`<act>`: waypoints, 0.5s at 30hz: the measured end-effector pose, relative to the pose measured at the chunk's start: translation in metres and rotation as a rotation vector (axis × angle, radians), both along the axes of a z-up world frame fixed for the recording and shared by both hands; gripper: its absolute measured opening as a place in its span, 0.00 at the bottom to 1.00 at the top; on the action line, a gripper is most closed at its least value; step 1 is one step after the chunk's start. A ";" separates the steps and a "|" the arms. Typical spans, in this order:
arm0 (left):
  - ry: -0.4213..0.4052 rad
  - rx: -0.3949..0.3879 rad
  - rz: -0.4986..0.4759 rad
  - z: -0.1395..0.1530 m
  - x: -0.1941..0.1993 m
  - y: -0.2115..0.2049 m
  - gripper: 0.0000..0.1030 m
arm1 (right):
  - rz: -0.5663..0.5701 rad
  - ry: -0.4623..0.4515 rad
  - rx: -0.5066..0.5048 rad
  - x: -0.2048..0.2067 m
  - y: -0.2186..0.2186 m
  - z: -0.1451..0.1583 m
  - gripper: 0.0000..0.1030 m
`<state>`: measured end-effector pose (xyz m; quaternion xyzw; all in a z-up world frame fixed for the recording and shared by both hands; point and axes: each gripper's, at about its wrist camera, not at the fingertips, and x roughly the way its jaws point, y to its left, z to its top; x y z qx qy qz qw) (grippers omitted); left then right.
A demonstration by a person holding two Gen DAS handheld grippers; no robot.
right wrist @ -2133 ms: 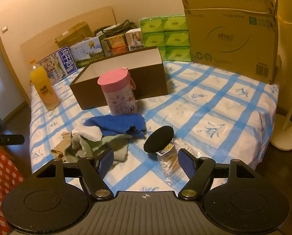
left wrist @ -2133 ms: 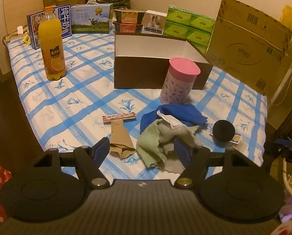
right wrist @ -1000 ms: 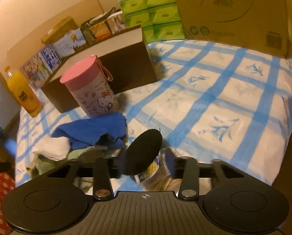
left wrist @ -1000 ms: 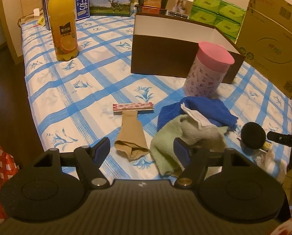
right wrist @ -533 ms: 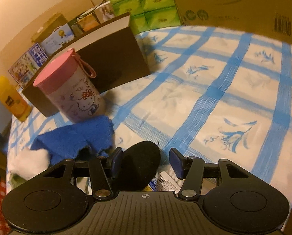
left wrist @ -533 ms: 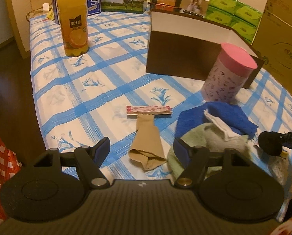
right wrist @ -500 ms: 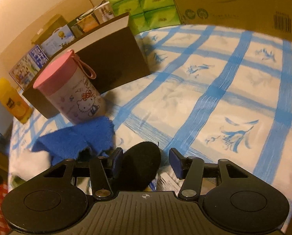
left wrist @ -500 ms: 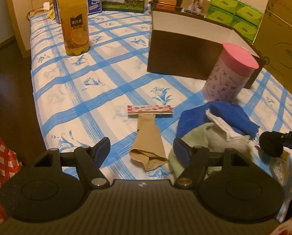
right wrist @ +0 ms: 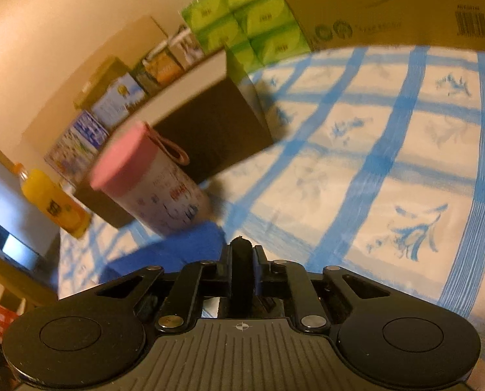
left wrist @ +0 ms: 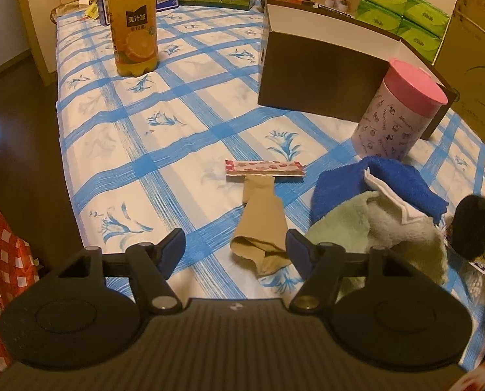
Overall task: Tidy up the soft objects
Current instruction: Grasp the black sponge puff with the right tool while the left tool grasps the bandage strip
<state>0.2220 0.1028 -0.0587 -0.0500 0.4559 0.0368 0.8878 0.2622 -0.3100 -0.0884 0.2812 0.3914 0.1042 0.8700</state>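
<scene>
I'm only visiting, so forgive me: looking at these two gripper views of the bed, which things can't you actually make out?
- Inside of the brown box: left wrist view, its front wall hides whatever is in it.
- Black round pad: right wrist view, edge-on and pinched in the right gripper, which has just been closing; its face is hidden.
- Pink-lidded canister: right wrist view, print smeared by motion blur.
- Towel pile: left wrist view, near edge behind the left gripper.

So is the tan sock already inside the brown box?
No, the tan sock lies flat on the checked cloth, well short of the brown box.
</scene>
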 end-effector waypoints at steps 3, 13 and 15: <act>-0.004 0.004 -0.024 -0.001 0.002 -0.001 0.62 | -0.019 -0.047 0.015 -0.004 -0.003 0.013 0.11; -0.075 0.093 -0.237 -0.006 0.039 -0.015 0.58 | -0.036 -0.146 -0.067 0.000 0.007 0.041 0.12; -0.073 0.124 -0.291 -0.011 0.048 -0.021 0.58 | -0.036 -0.142 -0.087 0.006 0.008 0.040 0.12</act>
